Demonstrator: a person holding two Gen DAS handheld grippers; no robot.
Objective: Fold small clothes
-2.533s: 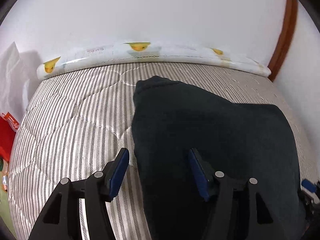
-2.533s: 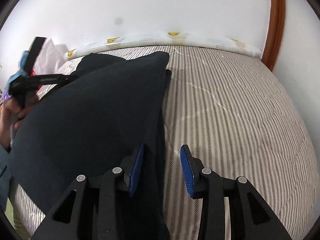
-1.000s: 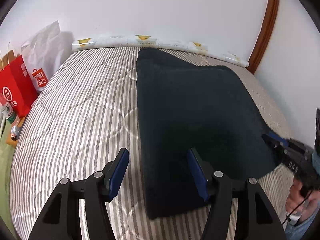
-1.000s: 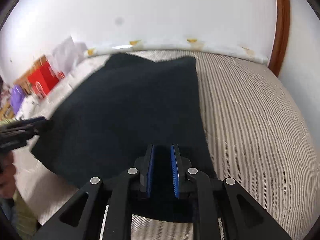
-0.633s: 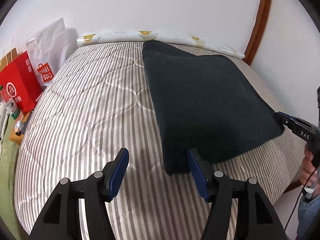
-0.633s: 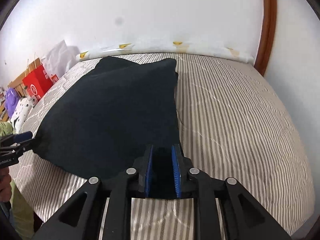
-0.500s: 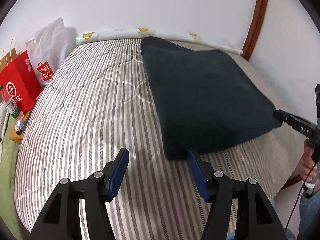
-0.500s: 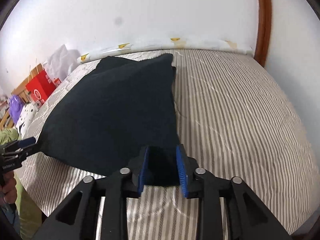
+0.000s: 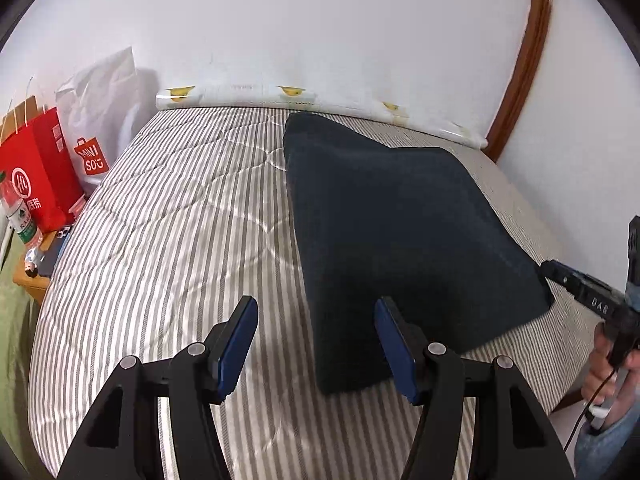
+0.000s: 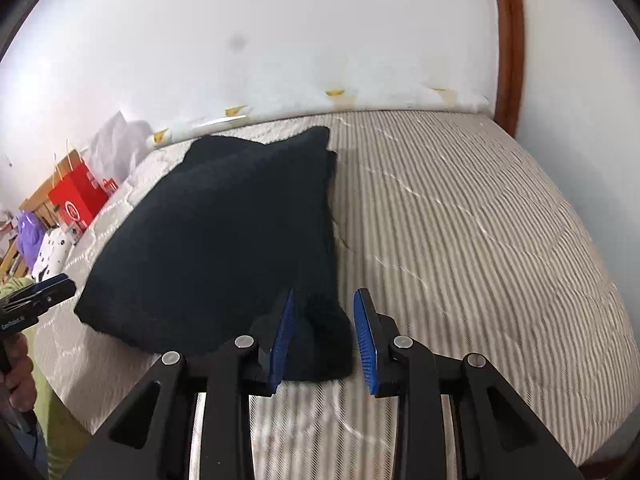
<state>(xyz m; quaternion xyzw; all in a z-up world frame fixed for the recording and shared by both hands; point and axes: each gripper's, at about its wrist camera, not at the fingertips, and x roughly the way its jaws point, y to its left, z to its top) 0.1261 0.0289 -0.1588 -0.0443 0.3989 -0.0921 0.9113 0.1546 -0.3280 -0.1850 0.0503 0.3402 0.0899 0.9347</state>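
A dark navy garment (image 9: 400, 232) lies folded flat on the striped bed (image 9: 180, 240). My left gripper (image 9: 316, 340) is open and empty, just in front of the garment's near left corner, its right finger beside the cloth edge. In the right wrist view the garment (image 10: 224, 240) lies to the left and ahead. My right gripper (image 10: 324, 340) is open, its jaws apart with the garment's near right corner between them, not clamped. The right gripper also shows at the left wrist view's right edge (image 9: 576, 284), and the left gripper at the right wrist view's left edge (image 10: 36, 304).
Red shopping bags (image 9: 36, 184) and a white bag (image 9: 104, 112) stand left of the bed by the wall. A rolled printed sheet (image 9: 312, 100) runs along the bed's far edge. A brown door frame (image 9: 524, 56) rises at the right. The person's hand (image 9: 608, 372) holds the right gripper.
My right gripper was shut on the garment's corner and has opened. Both grippers pulled back toward the near edge of the bed; the garment now rests flat.
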